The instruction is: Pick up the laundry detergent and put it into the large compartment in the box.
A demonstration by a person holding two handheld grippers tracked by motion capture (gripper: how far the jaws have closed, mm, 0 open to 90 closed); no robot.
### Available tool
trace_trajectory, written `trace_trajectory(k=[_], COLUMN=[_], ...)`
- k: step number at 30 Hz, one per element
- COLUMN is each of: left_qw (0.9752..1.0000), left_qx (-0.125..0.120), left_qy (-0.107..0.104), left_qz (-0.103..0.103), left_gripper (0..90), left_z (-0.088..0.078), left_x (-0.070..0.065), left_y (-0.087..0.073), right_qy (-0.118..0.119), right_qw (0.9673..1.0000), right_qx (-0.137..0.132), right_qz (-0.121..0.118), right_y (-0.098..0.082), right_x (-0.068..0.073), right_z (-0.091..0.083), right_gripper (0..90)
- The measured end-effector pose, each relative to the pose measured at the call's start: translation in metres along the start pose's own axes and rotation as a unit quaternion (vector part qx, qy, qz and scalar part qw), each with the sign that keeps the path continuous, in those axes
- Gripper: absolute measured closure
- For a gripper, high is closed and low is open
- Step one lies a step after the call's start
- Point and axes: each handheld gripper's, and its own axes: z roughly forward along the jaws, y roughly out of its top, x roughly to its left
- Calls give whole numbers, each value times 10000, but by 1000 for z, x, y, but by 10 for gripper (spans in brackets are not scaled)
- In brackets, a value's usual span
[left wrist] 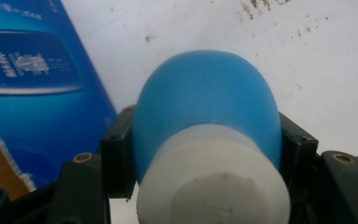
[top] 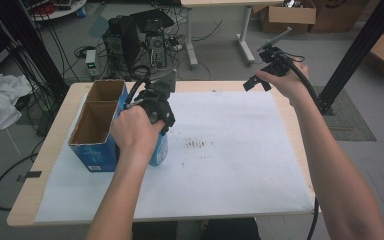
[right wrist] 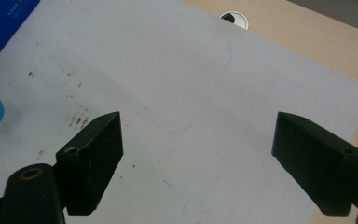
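Left gripper (left wrist: 205, 154) clamped on a blue bottle (left wrist: 207, 112); right gripper (right wrist: 196, 154) wide open and empty.

The left gripper's 2 jaws press the blue bottle's sides just below its white cap (left wrist: 214, 186); in the high view the bottle (top: 159, 150) is under the left hand (top: 135, 131), just beside the open blue box (top: 96, 152) near the table's (top: 55, 150) left edge, above the white sheet (top: 230, 165); the right gripper (top: 256, 82), jaws spread, hangs over the table's far right corner.

Even, soft indoor light; close bottle (left wrist: 207, 140) blurred; faint shadows.
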Motion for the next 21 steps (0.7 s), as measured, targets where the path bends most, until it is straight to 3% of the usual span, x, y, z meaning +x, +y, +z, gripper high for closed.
trace_trajectory(k=[13, 21], left_qw=[9997, 9988], left_qx=[-28, -142], left_qy=[190, 311], left_qz=[-143, -347], left_gripper=[382, 382], left_z=[-55, -93], left_x=[20, 44], left_y=[-6, -12], right_qy=[12, 1], right_qw=[10000, 10000], right_qx=[-22, -12], right_qz=[-12, 9], right_y=[2, 4], right_x=[3, 2], right_z=[0, 1], right_gripper=[165, 165])
